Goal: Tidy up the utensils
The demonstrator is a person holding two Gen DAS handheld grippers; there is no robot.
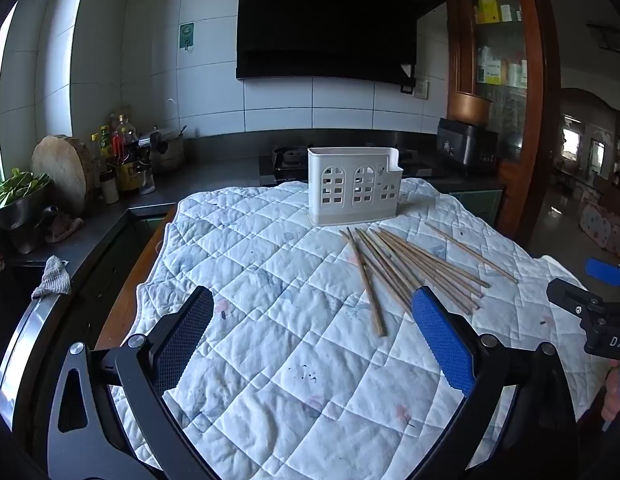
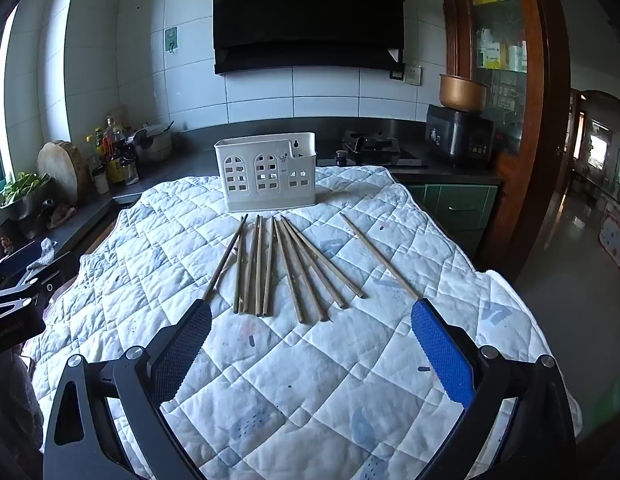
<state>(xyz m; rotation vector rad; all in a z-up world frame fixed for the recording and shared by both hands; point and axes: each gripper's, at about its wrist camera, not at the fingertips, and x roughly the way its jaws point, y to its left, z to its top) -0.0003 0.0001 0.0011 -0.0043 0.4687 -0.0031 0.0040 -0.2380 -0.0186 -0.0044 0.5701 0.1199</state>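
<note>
Through my left wrist camera I am holding my left gripper [image 1: 311, 312] low in the frame with its jaws spread wide apart and nothing between them, hovering above the quilted cloth [image 1: 270, 360] that is covering the table. The wooden chopsticks [image 1: 413, 268] are lying loose on the cloth right of centre, fanning toward the lower right, with one stray stick off to the right of the bunch. The white utensil holder [image 1: 354, 186] is standing upright just behind them, near the middle of the frame. At the right edge my right gripper [image 1: 589, 312] is peeking in. Through my right wrist camera I am keeping that right gripper [image 2: 311, 310] at the bottom of the frame, jaws likewise wide apart and gripping nothing. Here the chopsticks [image 2: 278, 268] are lying in the centre, just beyond my fingertips [image 2: 425, 312], pointing away toward the utensil holder [image 2: 266, 174], which is sitting above them in the upper middle. The cloth [image 2: 310, 400] is filling the lower frame.
</note>
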